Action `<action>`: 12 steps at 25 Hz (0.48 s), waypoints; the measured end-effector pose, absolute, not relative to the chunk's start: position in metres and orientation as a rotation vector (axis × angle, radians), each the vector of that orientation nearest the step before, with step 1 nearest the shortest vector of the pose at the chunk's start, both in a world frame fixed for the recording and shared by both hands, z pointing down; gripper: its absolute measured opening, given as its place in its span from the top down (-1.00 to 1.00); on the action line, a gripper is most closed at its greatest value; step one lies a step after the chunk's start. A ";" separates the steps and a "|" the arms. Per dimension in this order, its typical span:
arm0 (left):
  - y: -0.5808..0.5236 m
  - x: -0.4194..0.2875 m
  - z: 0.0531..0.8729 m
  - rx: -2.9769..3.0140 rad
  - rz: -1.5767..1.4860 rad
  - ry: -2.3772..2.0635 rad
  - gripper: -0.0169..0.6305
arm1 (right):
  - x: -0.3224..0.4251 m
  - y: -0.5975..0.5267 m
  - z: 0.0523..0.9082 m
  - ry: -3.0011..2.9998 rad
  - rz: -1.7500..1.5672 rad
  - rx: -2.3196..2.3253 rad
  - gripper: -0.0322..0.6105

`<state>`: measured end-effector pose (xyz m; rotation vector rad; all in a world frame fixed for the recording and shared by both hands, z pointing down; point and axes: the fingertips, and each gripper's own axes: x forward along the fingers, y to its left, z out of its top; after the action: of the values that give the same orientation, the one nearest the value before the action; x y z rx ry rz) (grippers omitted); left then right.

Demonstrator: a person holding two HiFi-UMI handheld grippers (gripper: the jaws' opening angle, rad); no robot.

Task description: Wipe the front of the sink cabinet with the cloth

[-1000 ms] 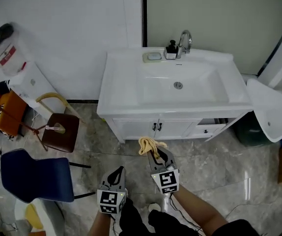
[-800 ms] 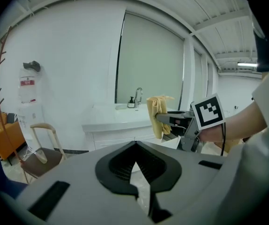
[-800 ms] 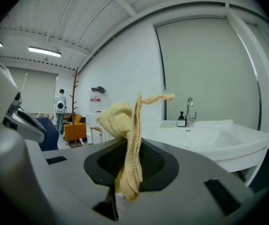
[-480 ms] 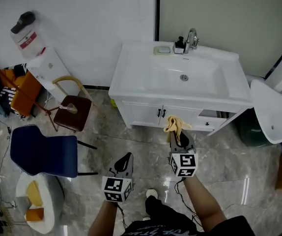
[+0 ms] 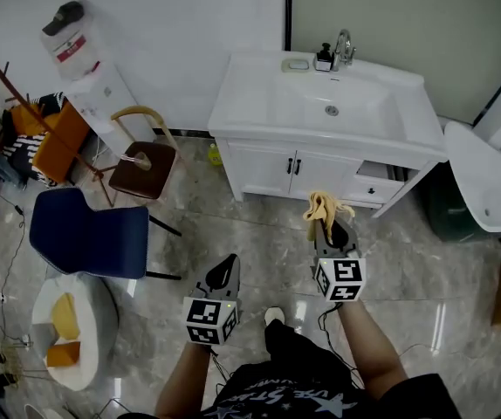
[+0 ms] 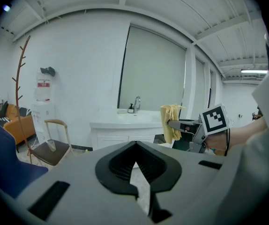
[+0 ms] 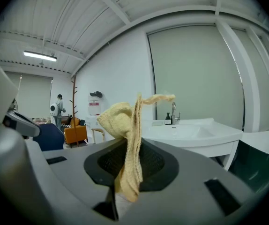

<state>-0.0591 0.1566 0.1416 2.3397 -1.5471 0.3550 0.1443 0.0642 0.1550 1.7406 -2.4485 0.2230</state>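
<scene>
The white sink cabinet stands against the back wall, its two doors closed under the basin. My right gripper is shut on a yellow cloth, held above the floor a short way in front of the cabinet, apart from it. In the right gripper view the cloth hangs bunched between the closed jaws, with the basin ahead. My left gripper is shut and holds nothing, lower left of the right one. The left gripper view shows the cabinet ahead and the cloth off to the right.
A wooden chair stands left of the cabinet, a blue chair nearer me. A water dispenser leans at the back left. A white toilet lid is at the right. An open drawer shows on the cabinet's right.
The view has pulled back and shifted, so the cabinet now sits farther off. Both grippers keep their hold and their spacing; the right one still carries the cloth.
</scene>
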 end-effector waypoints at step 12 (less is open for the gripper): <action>0.303 -0.071 0.136 2.355 0.315 -1.540 0.91 | 0.143 0.232 0.147 -2.440 0.240 1.750 0.66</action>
<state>-0.0707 0.3034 0.1363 2.3555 -1.5402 0.3146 0.1428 0.2315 0.1474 1.7499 -2.4397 0.2401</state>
